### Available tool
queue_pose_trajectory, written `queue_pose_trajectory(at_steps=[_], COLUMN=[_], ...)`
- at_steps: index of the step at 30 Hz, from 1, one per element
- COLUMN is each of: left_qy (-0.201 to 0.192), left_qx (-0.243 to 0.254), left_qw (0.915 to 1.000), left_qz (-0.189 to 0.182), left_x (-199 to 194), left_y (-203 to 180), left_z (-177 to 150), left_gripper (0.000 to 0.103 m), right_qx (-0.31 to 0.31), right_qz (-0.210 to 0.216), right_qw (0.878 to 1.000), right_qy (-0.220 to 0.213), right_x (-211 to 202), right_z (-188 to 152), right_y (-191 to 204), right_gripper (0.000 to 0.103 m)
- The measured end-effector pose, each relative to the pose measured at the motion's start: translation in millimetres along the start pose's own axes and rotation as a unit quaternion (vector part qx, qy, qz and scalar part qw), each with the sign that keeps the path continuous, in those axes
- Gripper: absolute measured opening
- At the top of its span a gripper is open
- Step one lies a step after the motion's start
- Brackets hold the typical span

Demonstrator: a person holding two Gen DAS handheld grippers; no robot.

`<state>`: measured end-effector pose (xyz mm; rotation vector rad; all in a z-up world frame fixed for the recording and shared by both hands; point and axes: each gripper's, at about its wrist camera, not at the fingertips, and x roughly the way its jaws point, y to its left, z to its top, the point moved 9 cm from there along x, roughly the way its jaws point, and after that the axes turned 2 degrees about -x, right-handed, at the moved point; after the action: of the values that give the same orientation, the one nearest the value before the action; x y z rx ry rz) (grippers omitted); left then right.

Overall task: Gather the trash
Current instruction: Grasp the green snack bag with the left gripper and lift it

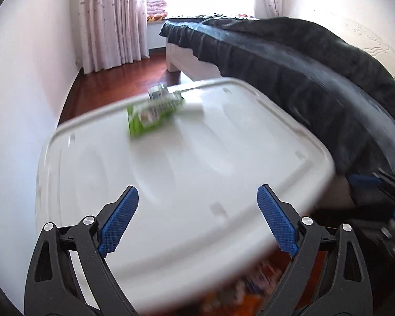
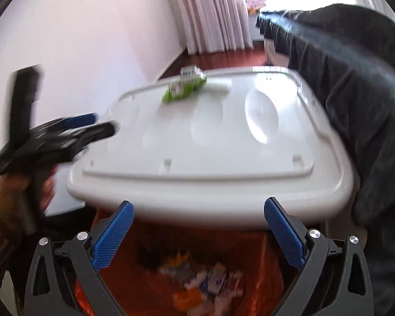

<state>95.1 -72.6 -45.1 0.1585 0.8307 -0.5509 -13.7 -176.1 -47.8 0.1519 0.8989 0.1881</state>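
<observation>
From my left wrist camera, my left gripper [image 1: 197, 218] is spread wide with nothing between its blue pads [image 1: 118, 221], hovering over the near part of a white plastic lid [image 1: 223, 158]. This lid serves as my table. On its far edge lies the trash, a green carton [image 1: 152, 117] tipped on its side, with a silvery blurred end pointing away from me. It is well apart from my fingers. To the right a bed under a dark cover [image 1: 302, 79] runs alongside the lid, and red wooden floor [image 1: 113, 84] and pale curtains [image 1: 108, 21] show beyond. At the right edge I glimpse part of my right gripper [image 1: 387, 205], blurred.

From my right wrist camera, my right gripper [image 2: 197, 234] is likewise released, its jaws wide apart and holding nothing, just short of the lid's near rim [image 2: 197, 202]. The green carton [image 2: 184, 89] sits on the far left part of the lid. My left gripper [image 2: 87, 126] appears at the left, blurred, reaching over the lid's left corner. Below the lid I see the orange-red side of the box [image 2: 197, 263] with a blurred colourful picture.
</observation>
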Motion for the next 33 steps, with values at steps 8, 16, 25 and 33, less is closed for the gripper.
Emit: queue_pose_trajectory(at_steps=[8,16,25,33], left_qy=[0.024,0.037,0.065,0.051], left_qx=[0.015,0.091,0.098,-0.034], left_qw=[0.9996,0.9944,0.9909,0.9967], left_qz=[0.007,0.04,0.065,0.053], left_x=[122,195,228,197], left_y=[49,67,82,104], left_z=[77,104,92,84], left_gripper=[0.089,0.089,0.081,0.054], right_qx=[0.028,0.1,0.1,0.103], right_qz=[0.008,0.047,0.057,0.056], right_qw=[0.999,0.992,0.991,0.992], right_qy=[0.021,0.056,0.06,0.052], right_x=[28,43,45,42], right_z=[-4,-17,-16,-14], right_y=[-24,-43,-38,-39], right_gripper=[0.098,0.097,0.098,0.097])
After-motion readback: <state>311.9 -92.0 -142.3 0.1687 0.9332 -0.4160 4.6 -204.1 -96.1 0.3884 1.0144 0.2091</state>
